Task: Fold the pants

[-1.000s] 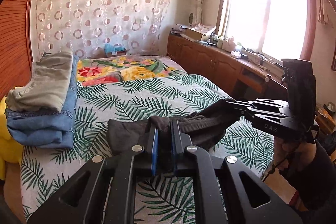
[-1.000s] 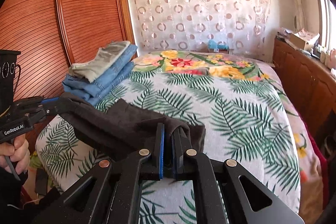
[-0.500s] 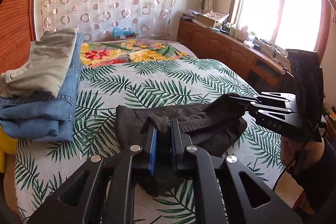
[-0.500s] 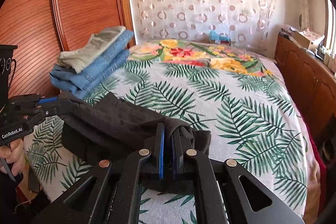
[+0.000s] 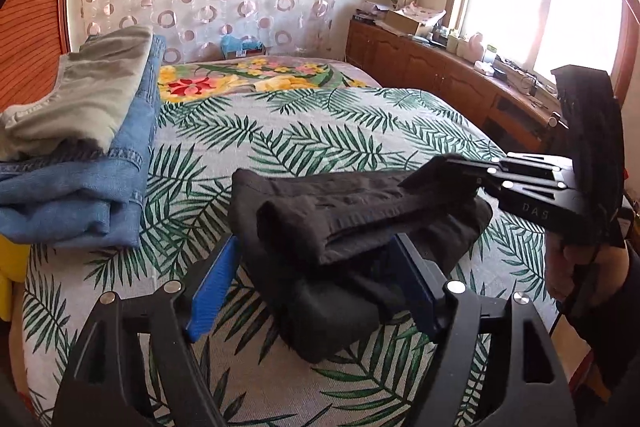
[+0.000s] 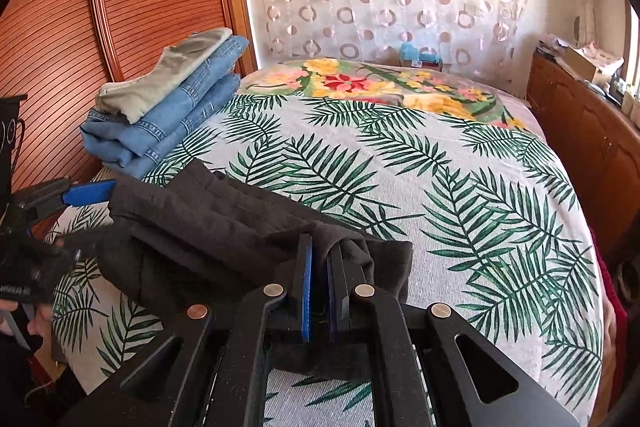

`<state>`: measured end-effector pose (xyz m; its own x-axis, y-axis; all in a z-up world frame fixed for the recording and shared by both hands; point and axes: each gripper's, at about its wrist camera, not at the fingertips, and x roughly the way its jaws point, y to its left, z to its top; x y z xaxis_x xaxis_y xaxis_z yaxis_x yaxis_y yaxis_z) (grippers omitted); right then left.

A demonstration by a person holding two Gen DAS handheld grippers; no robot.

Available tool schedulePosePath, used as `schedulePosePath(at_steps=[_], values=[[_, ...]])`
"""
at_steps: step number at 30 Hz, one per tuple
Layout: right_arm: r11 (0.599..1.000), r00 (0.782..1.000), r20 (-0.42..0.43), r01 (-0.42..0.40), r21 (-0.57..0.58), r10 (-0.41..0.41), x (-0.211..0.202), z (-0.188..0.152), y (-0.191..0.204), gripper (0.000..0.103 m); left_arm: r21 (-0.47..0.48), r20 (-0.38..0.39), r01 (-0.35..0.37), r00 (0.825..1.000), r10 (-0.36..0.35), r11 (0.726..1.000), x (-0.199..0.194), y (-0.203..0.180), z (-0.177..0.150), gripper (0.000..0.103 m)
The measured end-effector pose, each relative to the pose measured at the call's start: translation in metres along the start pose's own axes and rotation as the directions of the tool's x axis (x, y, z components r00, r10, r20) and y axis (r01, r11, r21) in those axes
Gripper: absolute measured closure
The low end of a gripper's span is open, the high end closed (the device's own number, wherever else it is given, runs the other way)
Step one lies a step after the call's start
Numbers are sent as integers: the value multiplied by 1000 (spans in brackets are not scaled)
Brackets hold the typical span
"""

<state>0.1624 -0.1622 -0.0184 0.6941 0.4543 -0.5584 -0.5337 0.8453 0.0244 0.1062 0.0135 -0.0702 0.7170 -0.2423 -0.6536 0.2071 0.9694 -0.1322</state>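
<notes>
We are setting soft, limp folded black cotton pants (image 5: 360,215) on the bed; left gripper (image 5: 316,283) jaws spread wide, holding nothing; right gripper (image 6: 320,263) jaws pinching a corner; grabbing thick folded edges is safest.

the bed (image 5: 320,131) carries everything, under a pale cover with green palm leaves. near the front edge the black pants (image 5: 352,227) lie on it in a folded bundle. at the left side, well apart from them, a stack of folded jeans (image 6: 172,123) rests on the cover, with a grey-green garment (image 6: 168,79) on top. a flowered blanket (image 6: 380,87) lies at the far end.
</notes>
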Motion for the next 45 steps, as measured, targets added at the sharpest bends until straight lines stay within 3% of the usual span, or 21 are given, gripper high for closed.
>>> schedulePosePath(at_steps=[2,9,18,23,30,36,42,45], values=[[1000,1000,8,4,1,-4,-3,-1,-1,98,-12,-3,-3,1000,3,1000,0,4,-4,26],[999,998,46,53,11,-53,-22,-4,-8,74,-21,-35,-43,999,42,999,4,15,-12,26],[999,1000,-25,9,-34,-10,-41,-35,-11,66,-20,-52,-65,997,64,998,12,24,-10,26],[997,996,-86,12,-77,-19,-25,-41,-5,65,-21,-60,-68,996,66,997,20,26,-3,26],[992,990,-127,55,-110,-69,5,-15,-1,65,-35,-41,-83,996,82,996,25,33,17,26],[996,994,-78,77,-50,-81,15,10,-15,65,-66,-14,-92,996,91,994,27,35,26,26],[995,993,-65,96,19,-94,10,9,-31,65,-60,-7,-82,997,81,995,19,31,17,26],[997,995,-62,76,26,-75,3,4,-33,65,-62,-2,-57,998,57,996,15,27,13,33]])
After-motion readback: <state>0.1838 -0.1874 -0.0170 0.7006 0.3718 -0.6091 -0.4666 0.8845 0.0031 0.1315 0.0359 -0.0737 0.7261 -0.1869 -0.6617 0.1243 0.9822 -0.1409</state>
